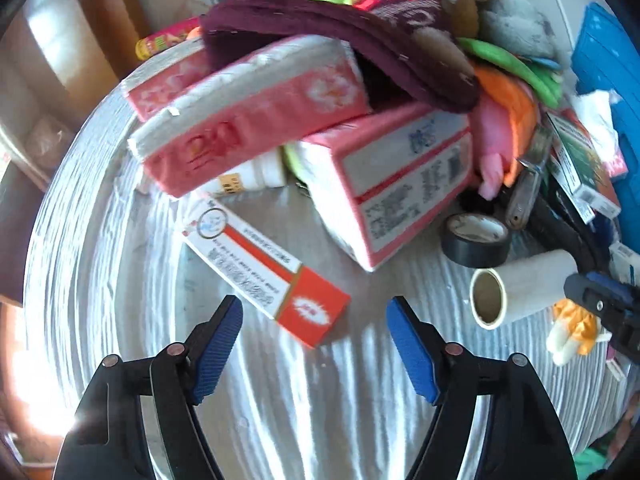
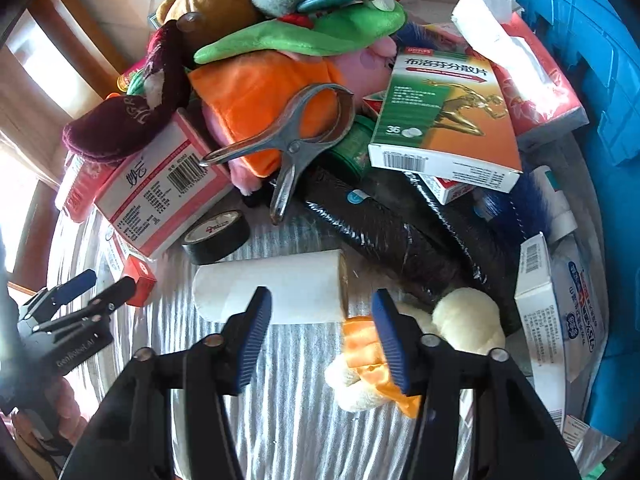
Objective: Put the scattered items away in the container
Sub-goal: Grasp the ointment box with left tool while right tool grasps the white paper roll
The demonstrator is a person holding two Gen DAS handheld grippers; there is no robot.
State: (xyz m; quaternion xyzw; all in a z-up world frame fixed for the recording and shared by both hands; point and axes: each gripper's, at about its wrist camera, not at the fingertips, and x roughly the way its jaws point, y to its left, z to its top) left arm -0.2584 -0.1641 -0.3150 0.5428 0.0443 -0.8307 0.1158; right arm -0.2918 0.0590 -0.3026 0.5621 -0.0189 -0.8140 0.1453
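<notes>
Your left gripper (image 1: pixel 314 338) hung with jaws wide, empty, just short of the red-and-white box (image 1: pixel 266 270) on the striped cloth (image 1: pixel 304 408). Your right gripper (image 2: pixel 320 336) — jaws also wide — hovered over the paper roll (image 2: pixel 272 288) and small plush toy (image 2: pixel 460 320); the blue crate (image 2: pixel 580 40) sat far right.

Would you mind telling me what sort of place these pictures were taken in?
Probably a room in a home, on a cloth-covered table. Household clutter suggests it: plush toys such as the brown bear, a green medicine box, pink tissue packs and a blue plastic crate. Wooden panelling stands behind.
</notes>
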